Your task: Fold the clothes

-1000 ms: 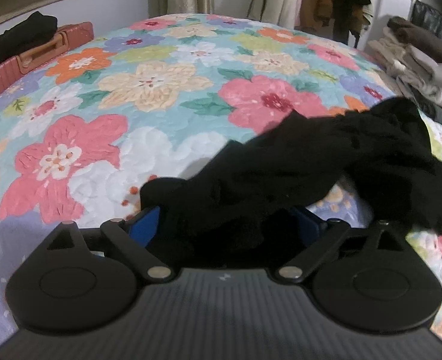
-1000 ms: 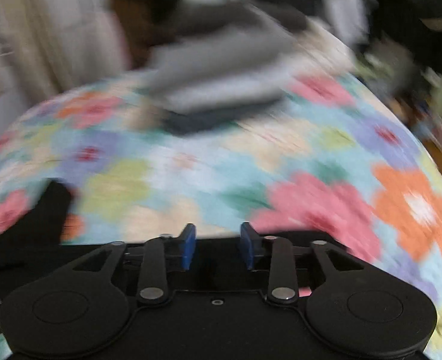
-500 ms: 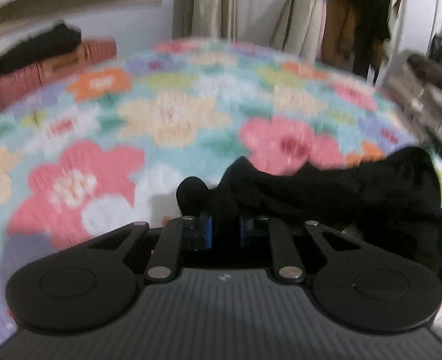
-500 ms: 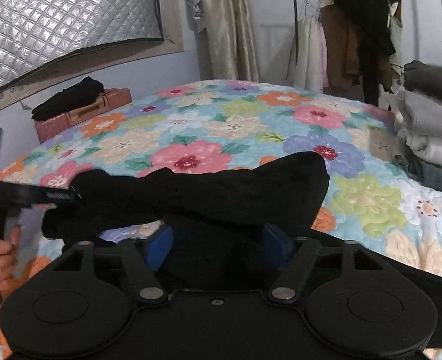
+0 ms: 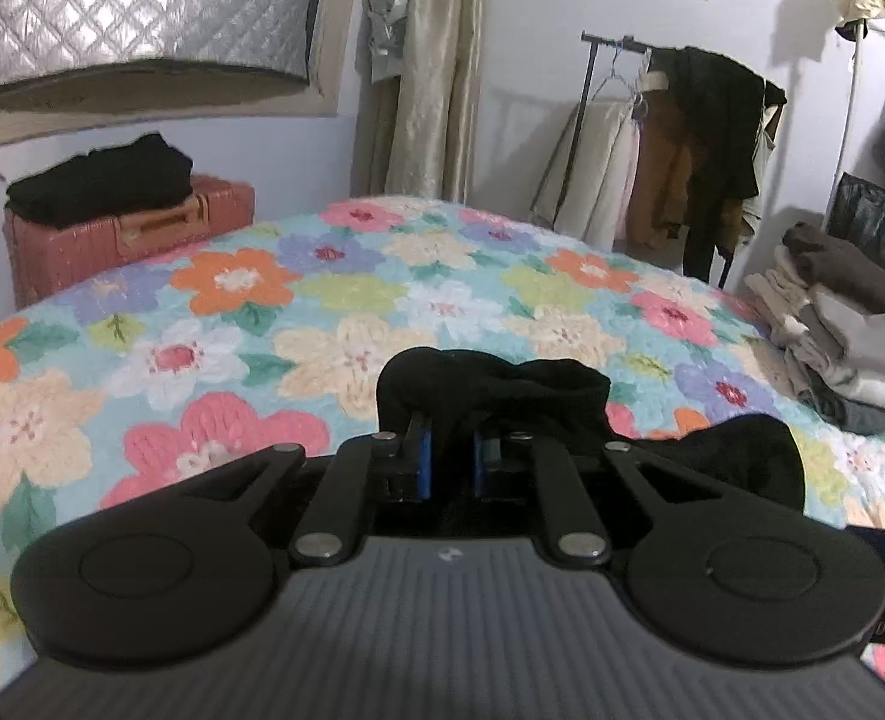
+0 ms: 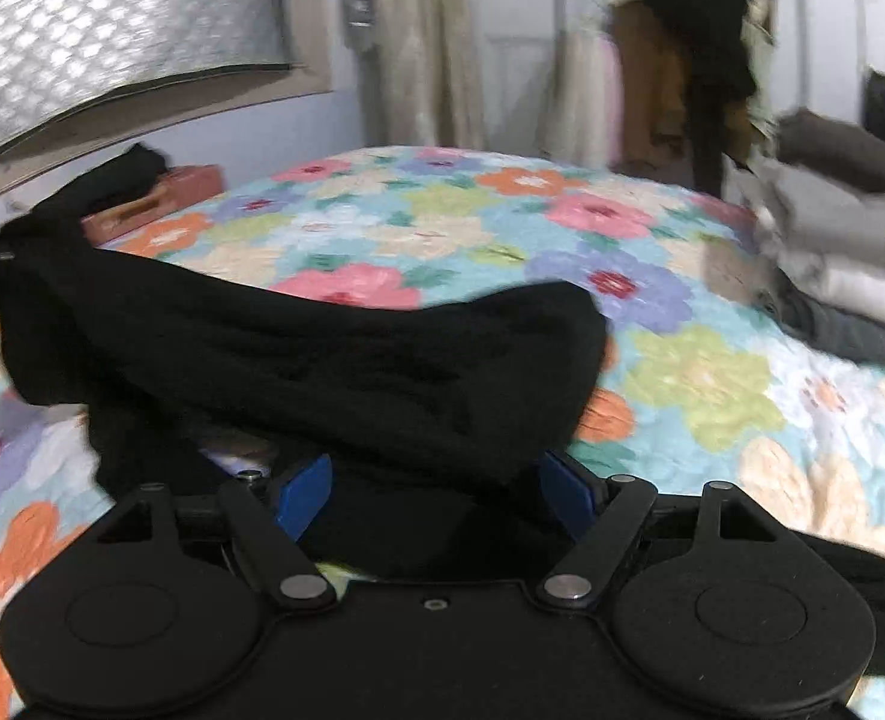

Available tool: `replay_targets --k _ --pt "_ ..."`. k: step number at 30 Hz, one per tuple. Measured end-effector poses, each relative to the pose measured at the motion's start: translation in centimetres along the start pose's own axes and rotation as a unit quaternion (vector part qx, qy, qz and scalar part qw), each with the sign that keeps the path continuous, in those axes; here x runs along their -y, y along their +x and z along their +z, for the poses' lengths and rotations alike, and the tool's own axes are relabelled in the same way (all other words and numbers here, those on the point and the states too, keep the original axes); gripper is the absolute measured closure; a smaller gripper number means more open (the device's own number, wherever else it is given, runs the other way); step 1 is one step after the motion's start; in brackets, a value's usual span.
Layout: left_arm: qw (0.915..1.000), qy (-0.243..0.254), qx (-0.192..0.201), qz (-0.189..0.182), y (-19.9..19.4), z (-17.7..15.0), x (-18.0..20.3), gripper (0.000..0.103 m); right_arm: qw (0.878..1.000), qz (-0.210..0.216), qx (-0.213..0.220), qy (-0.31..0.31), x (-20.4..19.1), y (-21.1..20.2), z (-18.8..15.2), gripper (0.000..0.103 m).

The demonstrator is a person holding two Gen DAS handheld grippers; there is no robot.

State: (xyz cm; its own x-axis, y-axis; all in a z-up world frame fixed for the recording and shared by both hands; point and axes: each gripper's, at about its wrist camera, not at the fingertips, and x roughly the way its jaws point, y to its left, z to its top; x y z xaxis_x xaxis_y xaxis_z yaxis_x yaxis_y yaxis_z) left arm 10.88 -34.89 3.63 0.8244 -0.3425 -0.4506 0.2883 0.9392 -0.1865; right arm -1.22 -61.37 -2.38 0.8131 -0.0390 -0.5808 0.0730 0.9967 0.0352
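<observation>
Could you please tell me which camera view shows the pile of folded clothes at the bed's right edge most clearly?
The left wrist view: there the folded pile is sharp, its layers distinct on the floral bedspread. The right wrist view shows the same pile only as blurred grey bands.

A black garment (image 5: 490,387) bunches at the blue-padded left gripper (image 5: 451,462). Beyond it spreads a quilt (image 5: 382,294) of pink, orange, cream and purple flowers on pale blue. A salmon-pink suitcase (image 5: 124,237) sits far left.
</observation>
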Motion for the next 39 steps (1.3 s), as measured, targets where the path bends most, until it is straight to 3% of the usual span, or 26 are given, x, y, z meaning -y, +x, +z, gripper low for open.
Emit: replay_targets --k 4,11,16,19,20,21,23,26,29,31,35,39 --pt "0.9994 -0.002 0.011 -0.033 -1.1 0.0 0.7 0.092 0.997 0.028 0.025 -0.066 -3.5 -1.2 0.5 0.022" --pt "0.9916 -0.008 0.009 -0.129 -3.7 0.3 1.5 0.092 0.986 0.053 0.058 -0.147 -8.5 -2.0 1.7 0.022" --pt "0.9876 0.042 0.027 -0.149 -6.2 0.2 3.0 0.096 0.98 0.021 0.069 -0.188 -10.1 -1.6 1.0 0.022" --pt "0.9875 0.065 0.038 -0.138 -6.6 0.2 3.7 0.096 0.98 -0.025 0.035 -0.193 -9.5 0.9 -0.1 0.027" --pt "0.9882 0.066 0.037 -0.133 -6.3 0.2 3.7 0.096 0.982 -0.033 0.021 -0.185 -8.9 1.7 -0.3 0.049" --pt "0.9888 0.067 0.036 -0.129 -6.1 0.1 3.7 0.096 0.984 -0.035 0.008 -0.173 -8.3 2.3 -0.3 0.084" --pt "0.991 0.052 0.016 -0.122 -5.6 0.1 3.3 0.096 0.991 -0.027 0.005 -0.13 -6.9 2.2 0.2 0.101" --pt "0.9908 0.0 -0.054 -0.124 -3.8 -0.1 1.6 0.096 0.995 -0.012 0.04 -0.092 -6.2 0.1 1.2 0.101" --pt "0.9838 -0.046 -0.134 -0.11 -1.6 -0.9 -0.5 0.092 0.997 0.025 0.046 -0.064 -6.1 -2.1 1.7 0.101" --pt "0.975 -0.072 -0.19 -0.089 0.0 -1.8 -1.9 0.069 0.997 0.055 0.037 -0.035 -6.0 -3.0 1.5 0.101" --pt "0.9704 -0.077 -0.224 -0.048 1.3 -3.0 -3.2 0.052 0.993 0.116 0.014 0.015 -5.9 -4.1 0.7 0.101" --pt "0.9542 -0.127 -0.253 -0.096 2.2 -3.5 -4.2 0.044 0.984 0.178 -0.01 0.03 -7.2 -5.0 -0.6 0.1"
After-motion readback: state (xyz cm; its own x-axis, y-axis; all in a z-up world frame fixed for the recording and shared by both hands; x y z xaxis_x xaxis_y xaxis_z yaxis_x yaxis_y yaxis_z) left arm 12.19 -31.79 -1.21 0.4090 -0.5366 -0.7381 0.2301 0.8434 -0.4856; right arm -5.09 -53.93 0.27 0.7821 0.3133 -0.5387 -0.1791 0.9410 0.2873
